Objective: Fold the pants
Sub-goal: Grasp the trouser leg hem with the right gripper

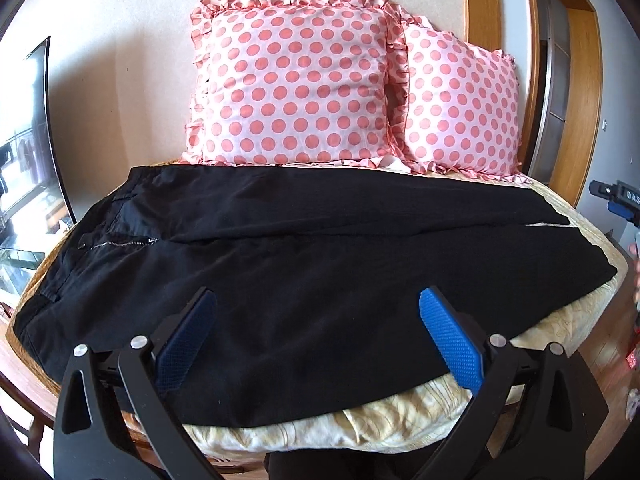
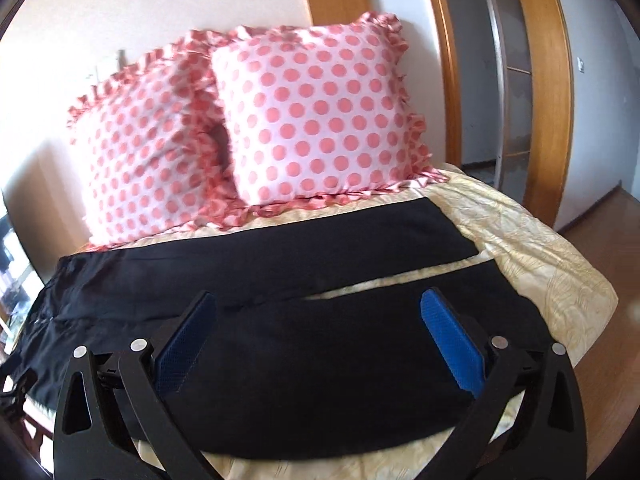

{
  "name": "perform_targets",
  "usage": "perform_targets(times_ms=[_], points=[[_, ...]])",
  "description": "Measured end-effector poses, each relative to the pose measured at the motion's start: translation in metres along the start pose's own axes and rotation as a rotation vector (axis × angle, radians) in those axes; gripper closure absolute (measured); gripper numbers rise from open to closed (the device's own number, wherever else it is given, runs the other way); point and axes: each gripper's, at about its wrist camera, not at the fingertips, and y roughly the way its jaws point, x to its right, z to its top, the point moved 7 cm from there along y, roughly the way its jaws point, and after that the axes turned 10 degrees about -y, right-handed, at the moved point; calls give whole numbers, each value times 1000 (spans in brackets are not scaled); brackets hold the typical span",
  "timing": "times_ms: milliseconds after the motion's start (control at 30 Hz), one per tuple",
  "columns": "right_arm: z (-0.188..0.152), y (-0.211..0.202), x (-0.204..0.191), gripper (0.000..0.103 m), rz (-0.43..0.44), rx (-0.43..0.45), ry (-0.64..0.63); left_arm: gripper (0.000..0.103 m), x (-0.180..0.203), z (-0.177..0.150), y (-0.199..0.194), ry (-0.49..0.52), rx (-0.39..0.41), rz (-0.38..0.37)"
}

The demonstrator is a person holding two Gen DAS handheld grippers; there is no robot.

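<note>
a: fig. status? where's the garment?

b: black pants (image 1: 304,264) lie flat across the yellow bedspread (image 1: 400,420), waistband at 9 o'clock, cuffs at 3, legs side by side w/ a slim gap. polka-dot pillows (image 1: 296,84) at 12.

a: claws?

b: left gripper (image 1: 316,300) and right gripper (image 2: 320,300) both spread wide, holding nothing, above the near leg.

a: progress?

b: apparently no fold made yet; all folds left.

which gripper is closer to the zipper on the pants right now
Left. The left gripper hovers open over the near leg, just right of the zipper at the waist end. The right gripper is open farther along the pants, toward the leg hems.
</note>
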Motion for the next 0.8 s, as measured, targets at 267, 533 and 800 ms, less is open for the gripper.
perform_targets(times_ms=[267,533,800], points=[[69,181,58,1,-271,-272,100,2,-18,29,43,-50,-13,63],[82,292,123,20,-516,-400,331,2,-39,39,66,-62,9,122],[51,316,133,36,-605,-507,343,2,-46,38,85,-26,5,165]])
